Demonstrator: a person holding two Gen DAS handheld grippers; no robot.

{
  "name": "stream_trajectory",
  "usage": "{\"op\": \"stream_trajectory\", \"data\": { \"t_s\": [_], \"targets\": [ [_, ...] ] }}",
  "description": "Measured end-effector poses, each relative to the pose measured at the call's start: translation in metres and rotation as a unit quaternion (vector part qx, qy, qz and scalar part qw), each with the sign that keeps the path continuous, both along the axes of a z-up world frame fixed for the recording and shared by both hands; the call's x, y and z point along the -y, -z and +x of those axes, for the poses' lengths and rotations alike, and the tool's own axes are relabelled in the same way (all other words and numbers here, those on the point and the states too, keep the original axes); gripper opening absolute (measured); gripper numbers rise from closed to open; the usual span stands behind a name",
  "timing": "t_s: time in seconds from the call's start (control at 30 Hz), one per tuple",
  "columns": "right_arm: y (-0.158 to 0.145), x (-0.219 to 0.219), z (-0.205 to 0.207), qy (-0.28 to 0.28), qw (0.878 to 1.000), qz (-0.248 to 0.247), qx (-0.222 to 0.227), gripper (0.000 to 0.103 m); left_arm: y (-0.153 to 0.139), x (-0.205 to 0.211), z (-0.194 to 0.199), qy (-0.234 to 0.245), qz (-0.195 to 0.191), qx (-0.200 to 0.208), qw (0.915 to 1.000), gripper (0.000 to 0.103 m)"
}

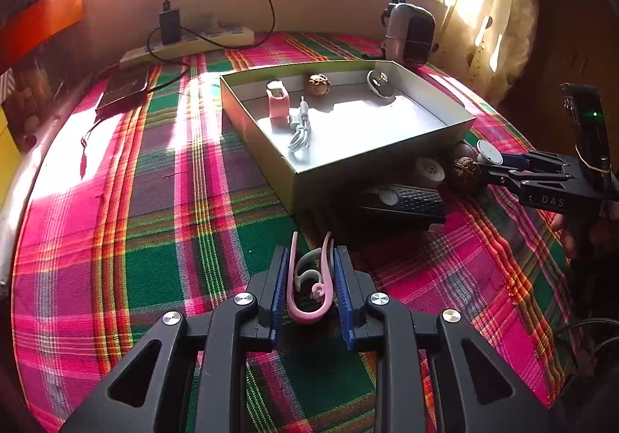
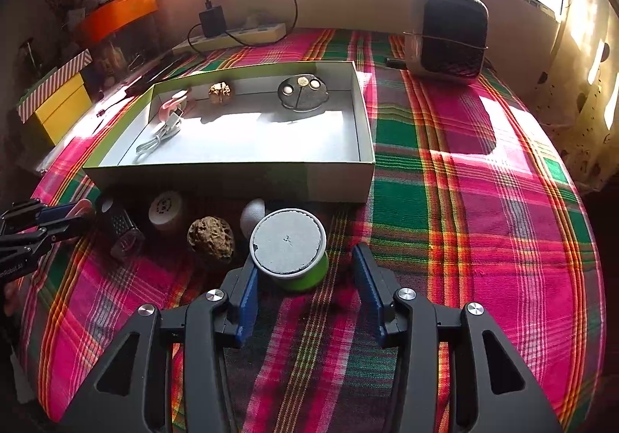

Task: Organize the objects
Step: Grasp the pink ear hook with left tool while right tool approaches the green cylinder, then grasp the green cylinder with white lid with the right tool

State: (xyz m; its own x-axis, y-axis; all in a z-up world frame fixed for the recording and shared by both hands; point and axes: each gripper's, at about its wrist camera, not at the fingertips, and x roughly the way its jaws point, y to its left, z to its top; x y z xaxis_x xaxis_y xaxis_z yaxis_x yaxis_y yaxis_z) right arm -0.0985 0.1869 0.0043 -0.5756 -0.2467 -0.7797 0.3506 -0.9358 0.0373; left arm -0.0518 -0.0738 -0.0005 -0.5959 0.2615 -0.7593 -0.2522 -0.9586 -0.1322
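My left gripper (image 1: 311, 278) is shut on a pink U-shaped clip (image 1: 307, 313) with a grey hook inside it, held above the plaid cloth just short of the open white box (image 1: 387, 158). It also shows at the left edge of the right wrist view as the left gripper (image 2: 58, 216). My right gripper (image 2: 305, 278) stands open around a green tub with a grey lid (image 2: 288, 247). The tub leans against the left pad, and a gap separates it from the right pad. The box (image 2: 232, 170) holds a pink item (image 2: 174, 106), a white cable (image 2: 158, 139), a walnut (image 2: 219, 89) and a round dish (image 2: 303, 92).
In front of the box lie a walnut (image 2: 211, 237), a white ball (image 2: 253, 212), a white round cap (image 2: 166, 212) and a black grater-like piece (image 2: 122, 228). A power strip (image 2: 240, 34) and a radio (image 2: 448, 34) stand at the back. Yellow boxes (image 2: 62, 104) sit at the left.
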Motion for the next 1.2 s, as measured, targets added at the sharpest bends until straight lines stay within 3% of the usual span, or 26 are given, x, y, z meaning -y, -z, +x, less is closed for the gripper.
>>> {"op": "stream_trajectory", "data": {
  "t_s": [0.43,0.57,1.2],
  "targets": [
    [0.0009,0.0036,-0.0014,-0.001,1.0,0.016,-0.004,0.046,-0.0008,-0.001,-0.0003,-0.007,-0.001,0.0,1.0,0.022],
    [0.0001,-0.0001,-0.0017,0.01,1.0,0.014,-0.005,0.035,-0.0009,-0.001,-0.0001,-0.008,0.001,0.0,1.0,0.021],
    [0.0001,0.0011,-0.0015,0.01,1.0,0.015,-0.006,0.035,-0.001,0.0002,-0.0007,-0.012,0.002,0.001,0.9999,0.021]
  ]
}}
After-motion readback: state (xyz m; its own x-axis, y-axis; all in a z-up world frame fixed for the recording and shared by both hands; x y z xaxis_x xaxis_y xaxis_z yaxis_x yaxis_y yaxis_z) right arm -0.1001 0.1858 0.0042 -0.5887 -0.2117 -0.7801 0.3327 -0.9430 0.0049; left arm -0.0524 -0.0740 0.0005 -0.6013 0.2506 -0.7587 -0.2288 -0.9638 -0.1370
